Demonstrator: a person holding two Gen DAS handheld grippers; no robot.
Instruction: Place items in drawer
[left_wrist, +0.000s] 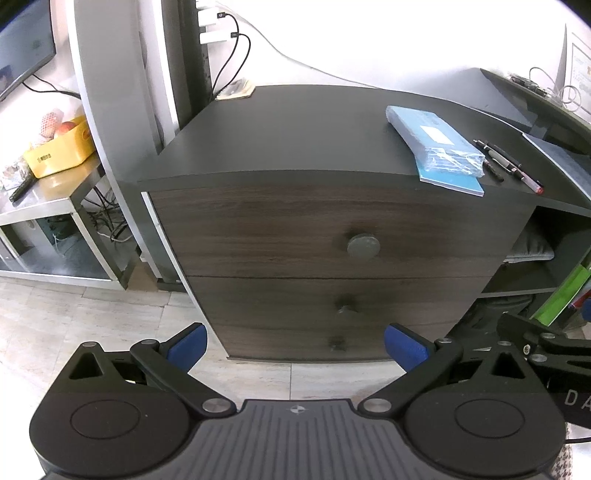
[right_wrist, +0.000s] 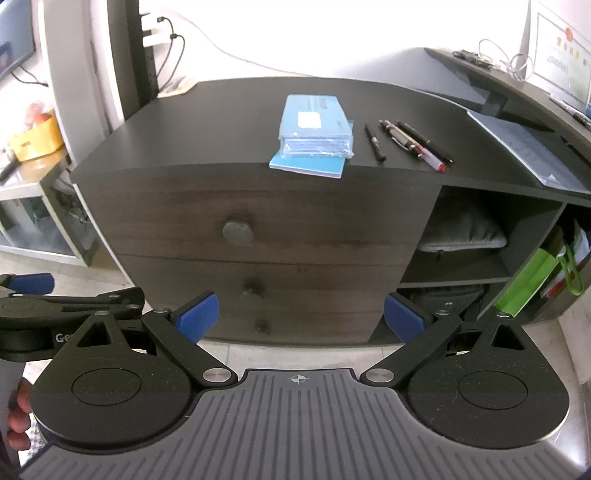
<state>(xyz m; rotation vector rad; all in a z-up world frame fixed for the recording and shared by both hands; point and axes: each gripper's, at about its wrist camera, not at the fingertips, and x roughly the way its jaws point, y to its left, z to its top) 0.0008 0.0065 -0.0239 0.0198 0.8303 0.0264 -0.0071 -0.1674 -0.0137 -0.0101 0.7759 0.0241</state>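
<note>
A dark wood drawer unit stands ahead with its top drawer shut; the round knob faces me. On the top lie a blue notebook under a clear packet and several pens. My left gripper is open and empty, low in front of the drawers. My right gripper is open and empty, beside the left one, also short of the drawers.
Two lower drawers with small knobs are shut. Open shelves with a grey pouch and a green bag stand to the right. A metal table with a yellow basket stands at the left.
</note>
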